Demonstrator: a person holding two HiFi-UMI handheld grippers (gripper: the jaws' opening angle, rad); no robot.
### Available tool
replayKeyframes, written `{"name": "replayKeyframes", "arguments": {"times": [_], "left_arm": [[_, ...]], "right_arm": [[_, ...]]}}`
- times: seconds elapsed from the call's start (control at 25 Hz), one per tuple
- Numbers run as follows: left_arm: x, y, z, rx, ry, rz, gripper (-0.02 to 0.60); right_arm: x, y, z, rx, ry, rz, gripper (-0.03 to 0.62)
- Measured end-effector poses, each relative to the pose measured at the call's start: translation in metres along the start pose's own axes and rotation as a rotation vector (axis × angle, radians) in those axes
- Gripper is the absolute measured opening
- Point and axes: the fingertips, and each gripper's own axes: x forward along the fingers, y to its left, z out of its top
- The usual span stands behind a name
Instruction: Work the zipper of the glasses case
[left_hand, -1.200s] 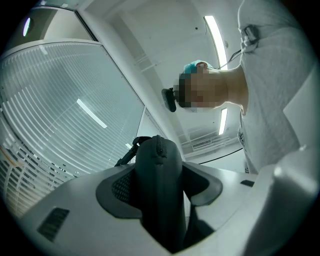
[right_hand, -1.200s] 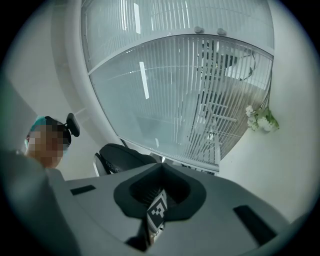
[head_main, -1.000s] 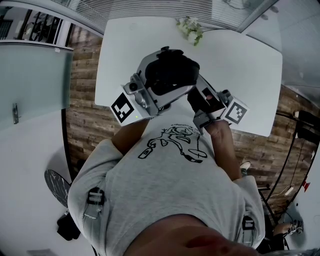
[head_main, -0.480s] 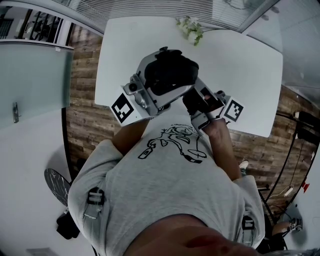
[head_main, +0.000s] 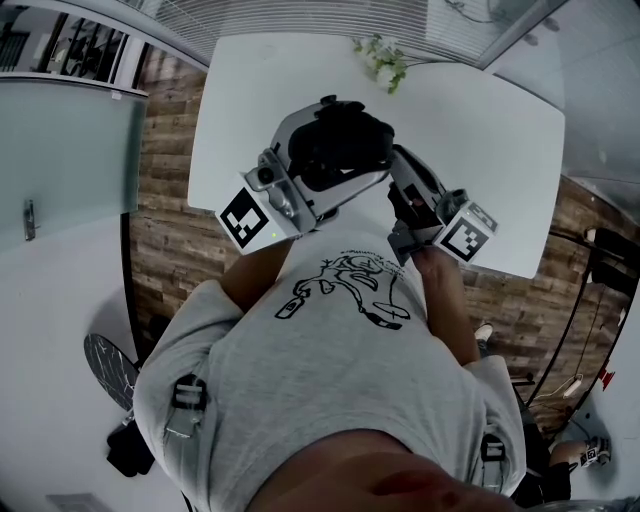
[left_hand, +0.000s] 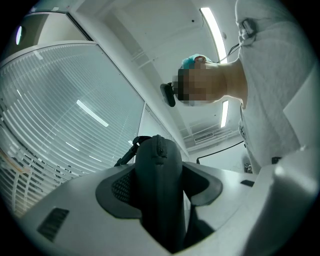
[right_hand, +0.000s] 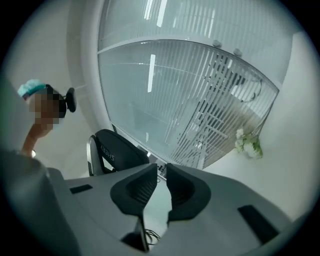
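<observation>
White table (head_main: 250, 90), glasses case (left_hand: 157, 200) clamped in left gripper (left_hand: 159, 167), right gripper (right_hand: 161, 175) just opened, empty

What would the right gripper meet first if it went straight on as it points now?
Probably nothing near. The right gripper, its fingers just opening and empty, aims right of the glasses case, toward the glass wall beyond.

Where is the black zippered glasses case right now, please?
The glasses case is clamped in the left gripper, above the white table in the head view, left of the right gripper, whose empty jaws have just been opening.
</observation>
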Motion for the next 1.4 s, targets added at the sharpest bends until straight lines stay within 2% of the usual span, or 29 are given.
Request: {"name": "replayKeyframes", "arguments": {"times": [0.2, 0.56, 0.88, 1.12, 1.4], "left_arm": [[-0.002, 0.000, -0.010, 0.006, 0.048, 0.023, 0.252], [-0.010, 0.007, -0.029, 0.008, 0.129, 0.101, 0.252], [-0.016, 0.011, -0.045, 0.017, 0.209, 0.158, 0.252], [-0.017, 0.014, -0.052, 0.050, 0.231, 0.190, 0.252], [-0.012, 0.016, -0.055, 0.033, 0.239, 0.201, 0.252]], "right_arm": [[-0.013, -0.002, 0.014, -0.263, 0.038, -0.112, 0.061], [-0.034, 0.003, 0.041, -0.566, 0.053, -0.245, 0.043], [-0.048, 0.010, 0.060, -0.743, 0.054, -0.332, 0.021], [-0.059, 0.016, 0.073, -0.863, 0.057, -0.390, 0.011], [-0.066, 0.021, 0.085, -0.957, 0.062, -0.440, 0.006]]}}
